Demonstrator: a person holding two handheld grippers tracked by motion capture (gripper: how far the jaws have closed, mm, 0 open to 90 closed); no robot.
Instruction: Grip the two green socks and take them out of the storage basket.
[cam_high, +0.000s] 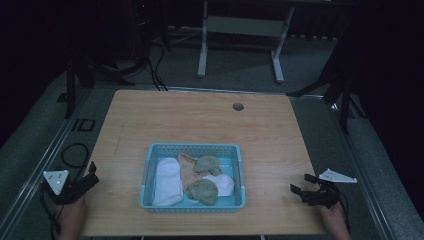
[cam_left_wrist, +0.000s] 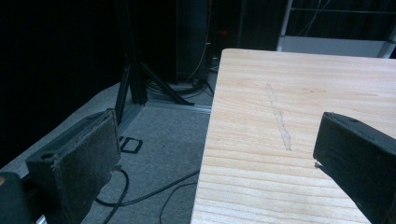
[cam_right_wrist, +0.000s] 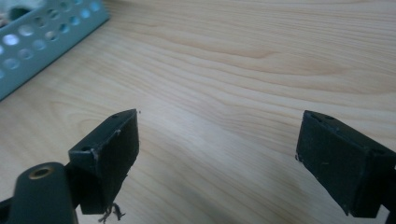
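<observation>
From above, a blue basket (cam_high: 192, 206) of socks (cam_high: 167, 181) sits mid-tabletop (cam_high: 200, 120) between left tongs (cam_high: 88, 178) and right tongs (cam_high: 303, 187), while left tongs (cam_left_wrist: 215, 154) gape over the tabletop's edge and right tongs (cam_right_wrist: 217, 156) gape near the basket (cam_right_wrist: 42, 37).

Right tool (cam_right_wrist: 217, 161) spread wide above table (cam_right_wrist: 243, 70), basket (cam_right_wrist: 42, 37) beside.

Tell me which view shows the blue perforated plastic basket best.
The high view: the whole blue perforated plastic basket sits mid-table, socks inside. The right gripper view catches just a corner of its wall; the left gripper view looks along the table's edge instead.
</observation>
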